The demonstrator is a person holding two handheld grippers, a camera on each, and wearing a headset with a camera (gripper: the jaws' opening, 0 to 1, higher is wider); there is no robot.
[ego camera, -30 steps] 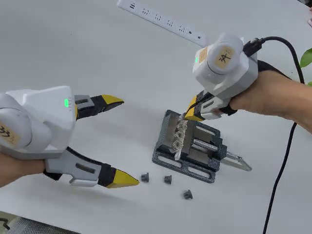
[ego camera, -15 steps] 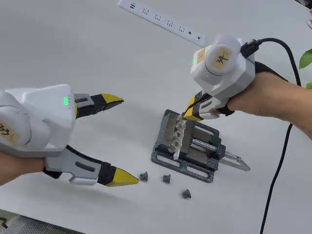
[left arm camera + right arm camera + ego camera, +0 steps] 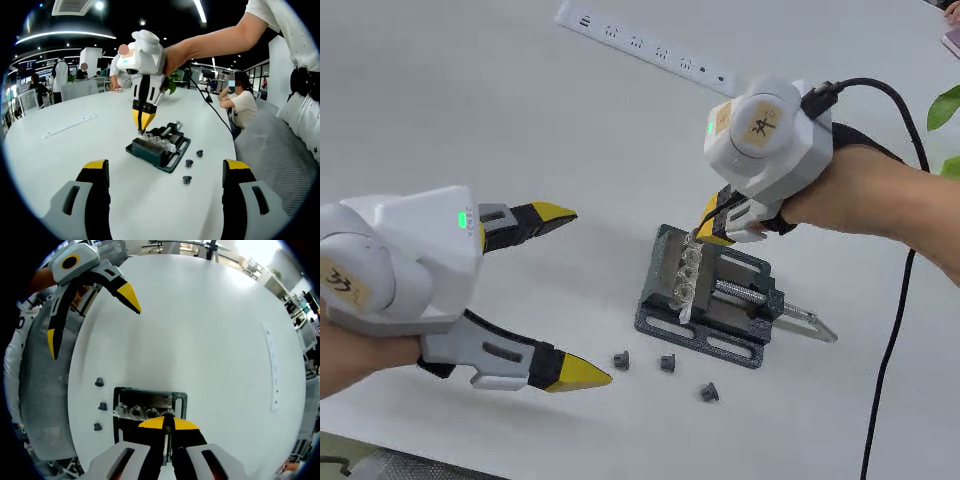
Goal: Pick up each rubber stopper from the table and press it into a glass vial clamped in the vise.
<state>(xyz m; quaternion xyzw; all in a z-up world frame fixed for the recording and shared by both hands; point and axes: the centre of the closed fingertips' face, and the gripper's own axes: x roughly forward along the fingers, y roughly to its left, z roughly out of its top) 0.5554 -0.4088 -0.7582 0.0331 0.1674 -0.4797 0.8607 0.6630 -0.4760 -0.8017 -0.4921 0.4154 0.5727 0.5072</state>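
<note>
Your right gripper [image 3: 704, 238], jaws pressed together, sits at the far vial [image 3: 692, 258] in the vise [image 3: 720, 346]. Your left gripper [image 3: 582, 296] gapes wide, just left of three stoppers [image 3: 667, 363] lying on the table [image 3: 520, 110], near side of the vise.

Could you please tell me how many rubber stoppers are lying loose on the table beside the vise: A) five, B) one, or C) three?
C, since three rubber stoppers lie apart from one another on the table along the vise base.
</note>
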